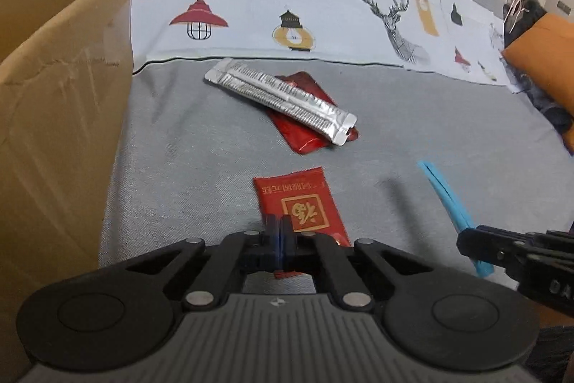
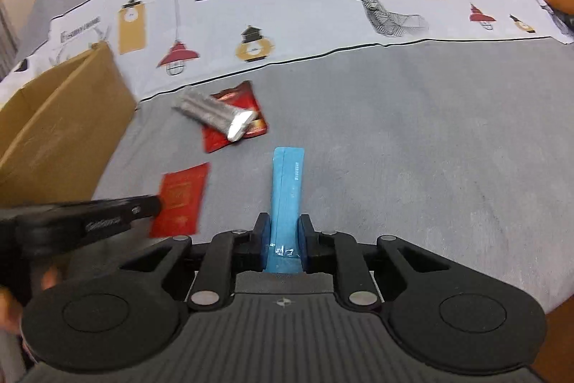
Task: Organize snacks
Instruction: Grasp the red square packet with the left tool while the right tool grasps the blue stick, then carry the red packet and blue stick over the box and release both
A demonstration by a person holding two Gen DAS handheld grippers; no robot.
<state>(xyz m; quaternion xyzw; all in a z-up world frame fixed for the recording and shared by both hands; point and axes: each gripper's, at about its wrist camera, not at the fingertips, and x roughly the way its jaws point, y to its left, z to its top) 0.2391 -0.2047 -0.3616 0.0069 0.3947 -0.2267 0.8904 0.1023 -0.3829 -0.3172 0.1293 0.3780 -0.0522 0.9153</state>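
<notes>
The right tool (image 2: 283,239) is clamped on a long sky-blue snack stick packet (image 2: 287,189). The left tool (image 1: 280,232) is pinched shut on a flat red sachet with a gold square emblem (image 1: 305,207), low over the grey bedspread (image 2: 412,149). Beyond, a ribbed silver foil packet (image 1: 280,99) lies across another red sachet (image 1: 305,128). A brown cardboard box (image 1: 53,131) stands left. "Fashion Home" reads on the lamp-and-deer printed band (image 1: 251,6). Only the left view shows the emblem clearly.

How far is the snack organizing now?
Nothing visibly packed: the cardboard box interior is hidden. In hand: left hand-held gripper pinches a red packet; right hand-held gripper holds the blue stick. Left: silver pouch on another red packet.
</notes>
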